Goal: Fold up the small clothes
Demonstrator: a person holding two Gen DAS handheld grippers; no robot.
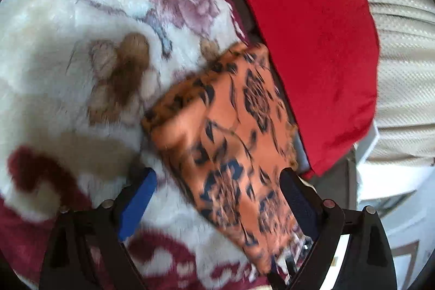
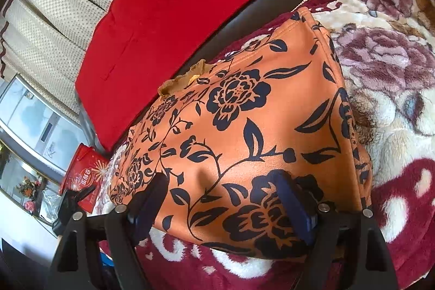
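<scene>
We see the folded orange cloth with black flower print [image 2: 244, 132] on the fluffy floral blanket [image 2: 394, 99], beside the red cloth [image 2: 176, 18]. Right gripper [image 2: 225, 197] and left gripper [image 1: 217, 181] gape wide over it, gripping nothing.

The shiny red bag with gold sparkles [image 2: 87, 175] at the left of the right wrist view has some pale writing on it, but it is too small and blurry to read. No other words show.
</scene>
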